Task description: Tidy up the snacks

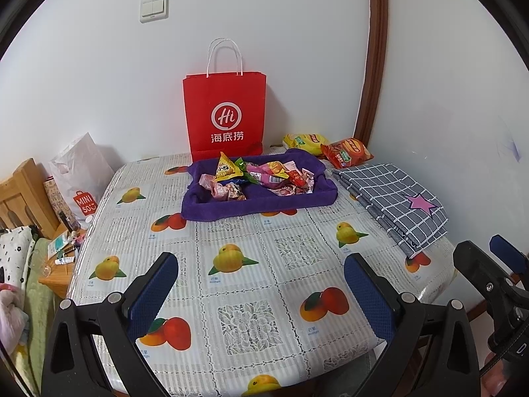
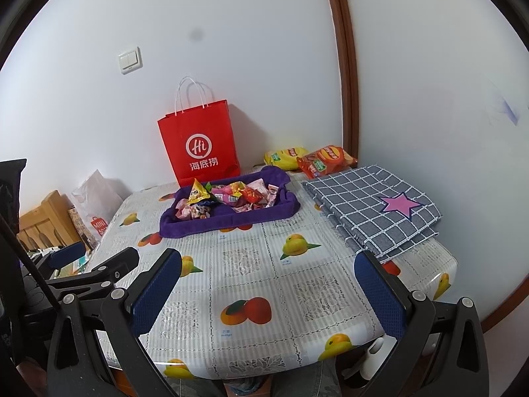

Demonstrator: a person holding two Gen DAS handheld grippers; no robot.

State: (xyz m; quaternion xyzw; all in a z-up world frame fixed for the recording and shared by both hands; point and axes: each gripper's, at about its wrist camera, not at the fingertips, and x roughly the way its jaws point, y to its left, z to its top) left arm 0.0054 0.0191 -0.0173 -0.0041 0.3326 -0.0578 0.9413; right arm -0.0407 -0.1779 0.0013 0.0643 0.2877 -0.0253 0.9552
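Observation:
A purple cloth tray (image 1: 231, 203) (image 2: 251, 215) sits at the far middle of the table and holds several small wrapped snacks (image 1: 258, 178) (image 2: 228, 197). A yellow chip bag (image 1: 305, 142) (image 2: 286, 158) and a red chip bag (image 1: 347, 153) (image 2: 325, 161) lie behind it at the back right. My left gripper (image 1: 261, 294) is open and empty above the table's near edge. My right gripper (image 2: 267, 292) is open and empty, also near the front edge. The right gripper shows at the right of the left wrist view (image 1: 489, 258).
A red paper bag (image 1: 226, 115) (image 2: 201, 147) stands against the wall behind the tray. A folded grey checked cloth (image 1: 393, 198) (image 2: 373, 208) with a pink star lies at the right. The table (image 1: 251, 264) has a fruit-print cover. A bedside stand and a white bag (image 1: 82, 178) are left.

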